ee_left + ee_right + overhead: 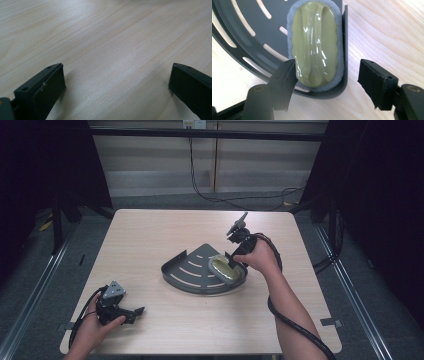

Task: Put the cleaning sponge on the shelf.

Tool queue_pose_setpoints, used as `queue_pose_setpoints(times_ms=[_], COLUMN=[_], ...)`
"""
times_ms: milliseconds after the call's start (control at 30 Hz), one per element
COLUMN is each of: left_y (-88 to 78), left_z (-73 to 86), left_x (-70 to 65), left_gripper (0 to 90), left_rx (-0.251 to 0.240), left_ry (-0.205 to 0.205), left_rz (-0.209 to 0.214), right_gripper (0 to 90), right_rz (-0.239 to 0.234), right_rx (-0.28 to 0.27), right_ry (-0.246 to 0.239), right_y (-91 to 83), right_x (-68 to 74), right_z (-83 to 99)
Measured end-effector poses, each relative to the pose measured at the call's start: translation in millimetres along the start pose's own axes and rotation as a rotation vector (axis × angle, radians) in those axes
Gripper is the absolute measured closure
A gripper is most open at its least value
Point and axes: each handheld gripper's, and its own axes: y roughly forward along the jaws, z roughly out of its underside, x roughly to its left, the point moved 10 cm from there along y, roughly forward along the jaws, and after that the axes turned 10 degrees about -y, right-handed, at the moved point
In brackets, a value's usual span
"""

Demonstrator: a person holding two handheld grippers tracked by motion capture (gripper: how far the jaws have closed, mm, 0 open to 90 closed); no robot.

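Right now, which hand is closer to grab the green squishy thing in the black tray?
The right. The right gripper is open at the green scrubber in the black tray. The left gripper rests open on the bare table, away from the tray.

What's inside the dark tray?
A green oval pad with a grey rim lies in the tray against its straight wall. Slots in the tray floor show the table; what's under the pad is hidden.
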Motion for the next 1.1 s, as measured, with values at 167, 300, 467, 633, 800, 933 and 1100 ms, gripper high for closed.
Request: queue_pose_setpoints(times_ms=[167, 300, 467, 633, 800, 933, 1100], left_y=[0.0, 0.0, 0.0, 0.0, 0.0, 0.0, 0.0], left_z=[0.0, 0.0, 0.0, 0.0, 0.0, 0.0, 0.0], left_x=[0.0, 0.2, 0.2, 0.2, 0.1, 0.1, 0.1], left_gripper=[0.1, 0.1, 0.1, 0.1, 0.1, 0.1, 0.1], left_rx=[0.0, 0.0, -0.001, -0.001, -0.001, 0.0, 0.0], left_ry=[0.0, 0.0, 0.0, 0.0, -0.001, 0.0, -0.001], left_rz=[0.0, -0.002, -0.002, -0.002, -0.001, -0.001, -0.001], right_gripper=[27.9, 26.2, 24.3, 23.7, 22.8, 22.1, 21.1], right_rz=[-0.005, -0.004, -0.004, -0.001, -0.003, -0.007, -0.01], right_rx=[-0.012, -0.013, -0.024, -0.026, -0.032, -0.035, -0.045], right_ry=[0.003, 0.003, 0.009, 0.013, 0.021, 0.015, 0.014], right_y=[-5.5, -9.5, -14.8, -19.8, -24.6, -26.7, -29.6], right_x=[-0.5, -0.2, -1.5, -2.8, -3.3, -2.1, -0.3], right_z=[5.5, 11.8, 20.6, 30.0, 38.7, 45.1, 51.6])
